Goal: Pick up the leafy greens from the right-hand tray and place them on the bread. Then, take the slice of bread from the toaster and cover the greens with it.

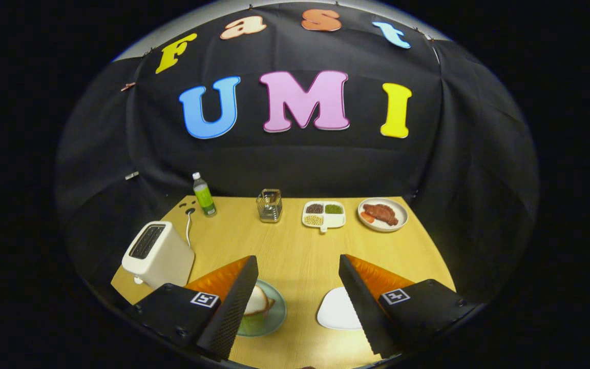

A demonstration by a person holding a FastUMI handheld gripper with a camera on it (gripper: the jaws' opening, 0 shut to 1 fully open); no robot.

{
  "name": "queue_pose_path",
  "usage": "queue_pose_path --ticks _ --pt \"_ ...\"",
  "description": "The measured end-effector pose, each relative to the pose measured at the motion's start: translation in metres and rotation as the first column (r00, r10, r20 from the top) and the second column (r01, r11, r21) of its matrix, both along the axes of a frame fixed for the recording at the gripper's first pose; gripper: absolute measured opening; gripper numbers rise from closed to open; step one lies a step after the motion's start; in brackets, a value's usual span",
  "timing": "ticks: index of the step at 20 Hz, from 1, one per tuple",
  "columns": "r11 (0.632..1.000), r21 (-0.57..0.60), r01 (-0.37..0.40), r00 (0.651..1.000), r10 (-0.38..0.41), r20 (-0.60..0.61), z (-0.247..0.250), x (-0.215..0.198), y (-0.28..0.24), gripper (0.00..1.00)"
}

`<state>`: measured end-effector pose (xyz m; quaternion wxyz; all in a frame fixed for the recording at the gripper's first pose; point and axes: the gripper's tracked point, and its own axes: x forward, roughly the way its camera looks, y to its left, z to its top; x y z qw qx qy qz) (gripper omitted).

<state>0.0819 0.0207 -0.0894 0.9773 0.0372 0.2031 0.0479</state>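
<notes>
My gripper (297,259) is open above the near part of the wooden table (295,246), with nothing between its fingers. By the left finger sits a pale green plate (277,312). On it lies a slice of bread (258,300), with leafy greens (251,324) showing under its near edge; the finger hides the plate's left part. Beside the right finger lies a white tray (337,310), bare where it shows. A white toaster (157,254) stands left of the left finger, its top slots dark; I cannot tell what is in them.
Along the table's far edge stand a green bottle (204,195), a clear glass holder (269,205), a white divided dish of grains (324,213) and a plate of meat (382,214). The toaster's cord (189,228) runs back to a table hole.
</notes>
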Motion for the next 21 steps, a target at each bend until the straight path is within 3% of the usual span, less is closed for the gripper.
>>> queue_pose_path --ticks 10,21 --pt "1.0 -0.015 -0.015 0.955 0.018 0.297 0.113 -0.034 -0.081 0.99" --pt "0.998 -0.041 -0.042 0.946 0.053 0.32 0.116 -0.033 -0.113 0.99"
